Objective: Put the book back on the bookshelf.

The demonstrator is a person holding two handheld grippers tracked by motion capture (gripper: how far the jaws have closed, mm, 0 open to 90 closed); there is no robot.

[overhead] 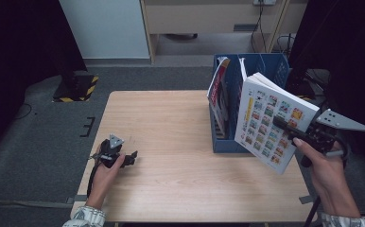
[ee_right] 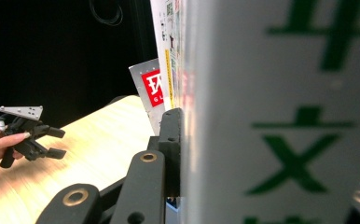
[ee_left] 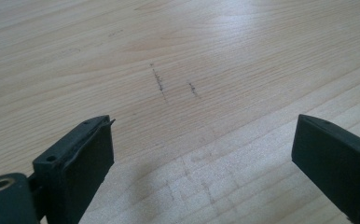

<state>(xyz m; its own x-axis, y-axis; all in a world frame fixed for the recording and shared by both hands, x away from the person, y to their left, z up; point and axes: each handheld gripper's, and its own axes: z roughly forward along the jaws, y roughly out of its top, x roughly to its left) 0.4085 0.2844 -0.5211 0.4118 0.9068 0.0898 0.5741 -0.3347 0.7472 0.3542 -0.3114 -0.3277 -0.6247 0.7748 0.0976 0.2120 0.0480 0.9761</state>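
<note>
My right gripper pinches a white book with coloured squares on its cover, held tilted at the right of the high view, just in front of the blue file box holding a red-and-white book. My left gripper rests at lower left on the wooden table, fingers spread apart with bare wood between them.

Book right of file box on table

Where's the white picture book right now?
In the high view the white picture book is off the table, clamped in the right claw at the right side, just in front of the blue file box.
</note>
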